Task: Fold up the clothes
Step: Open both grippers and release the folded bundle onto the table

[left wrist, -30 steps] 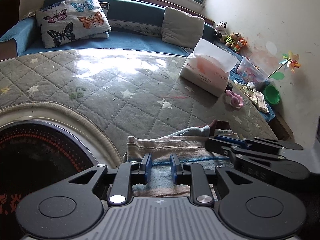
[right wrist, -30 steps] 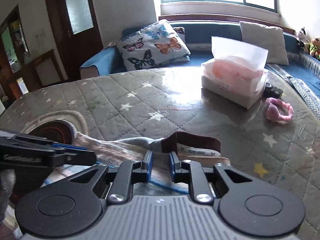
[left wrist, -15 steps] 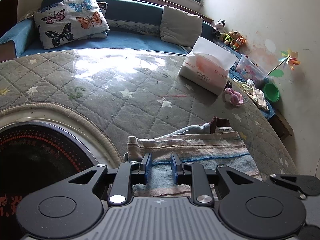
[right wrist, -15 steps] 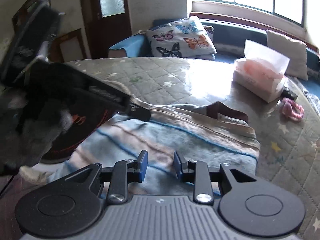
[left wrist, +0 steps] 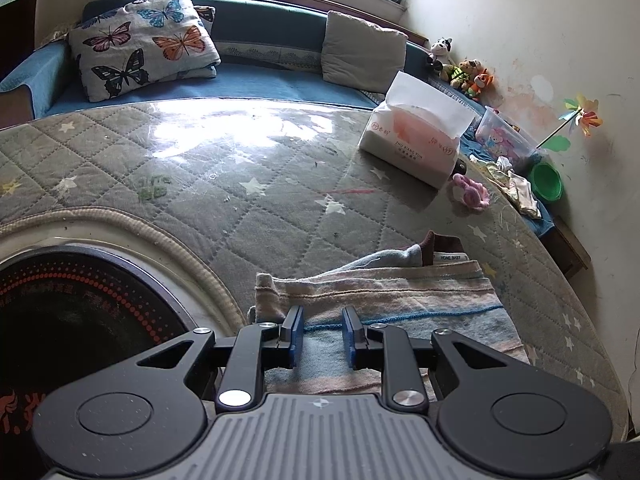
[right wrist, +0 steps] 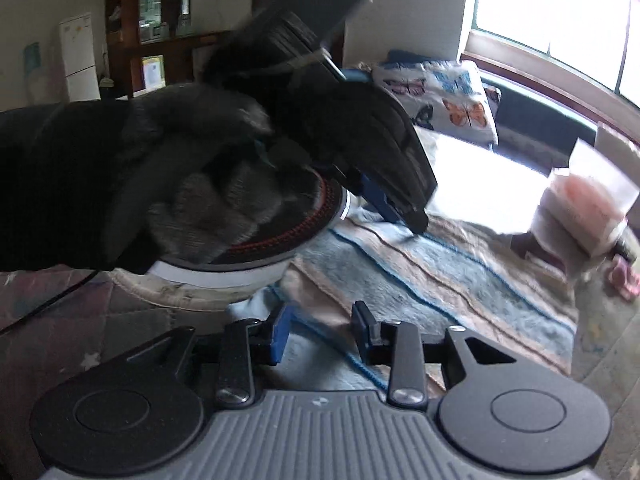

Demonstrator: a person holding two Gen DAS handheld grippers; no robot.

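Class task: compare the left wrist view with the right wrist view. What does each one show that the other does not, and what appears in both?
Only the left wrist view shows the small stuffed toys and green plastic bowl. Only the right wrist view shows the black-gloved left hand holding the left gripper, plus the white fridge. Both show the striped blue-and-beige folded garment, butterfly-print pillow and white tissue pack.

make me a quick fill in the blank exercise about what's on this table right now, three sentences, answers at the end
1. The pillow on the blue sofa is printed with ____.
2. The striped garment lies folded on a quilted table cover patterned with ____.
3. The small pink toy lies beside the white ____ pack.

Missing words: butterflies; stars; tissue
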